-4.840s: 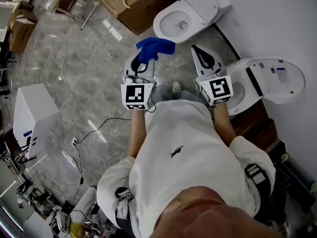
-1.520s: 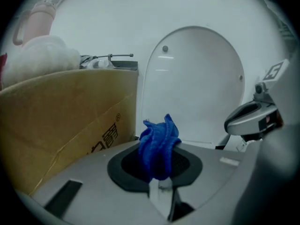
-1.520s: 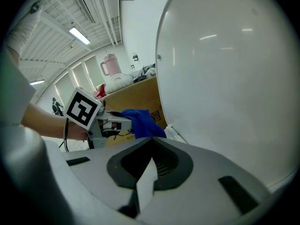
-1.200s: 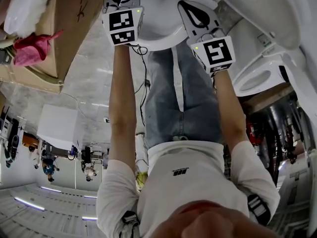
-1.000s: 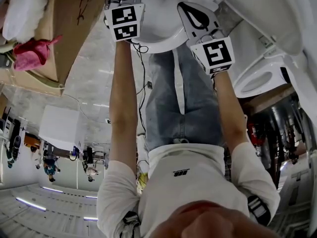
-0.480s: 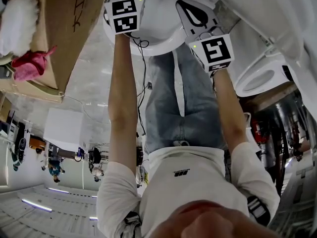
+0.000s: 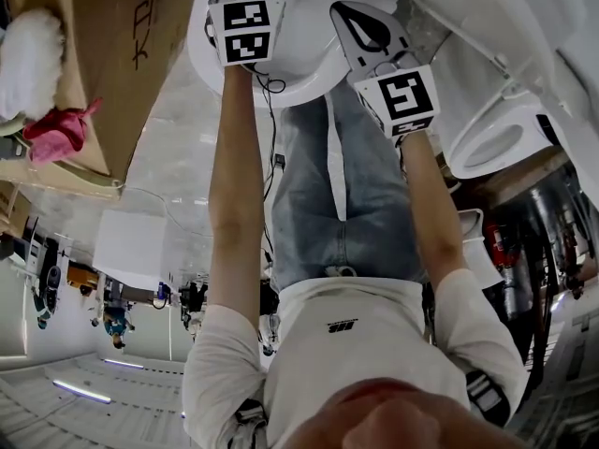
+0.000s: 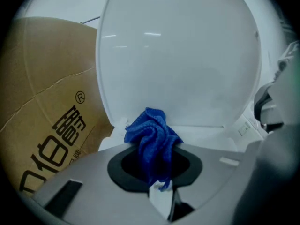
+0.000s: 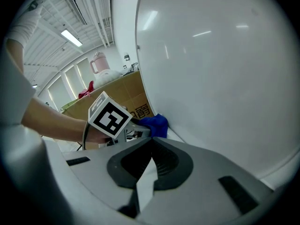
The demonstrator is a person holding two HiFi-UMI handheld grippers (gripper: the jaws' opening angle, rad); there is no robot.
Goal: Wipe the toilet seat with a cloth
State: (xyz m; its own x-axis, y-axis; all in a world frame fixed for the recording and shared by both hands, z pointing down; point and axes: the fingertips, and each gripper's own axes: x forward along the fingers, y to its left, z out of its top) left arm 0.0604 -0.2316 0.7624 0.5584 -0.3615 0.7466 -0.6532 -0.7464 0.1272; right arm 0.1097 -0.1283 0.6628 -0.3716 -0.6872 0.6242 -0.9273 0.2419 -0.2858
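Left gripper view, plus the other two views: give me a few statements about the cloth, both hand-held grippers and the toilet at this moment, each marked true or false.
1. The left hand-held gripper is shut on the blue cloth. True.
2. The right hand-held gripper holds a second cloth. False: its jaws are together with nothing between them.
3. The toilet lid is folded down flat. False: it is raised, standing up behind the cloth.
4. A cardboard box shows to the left of the toilet in the left gripper view. True.
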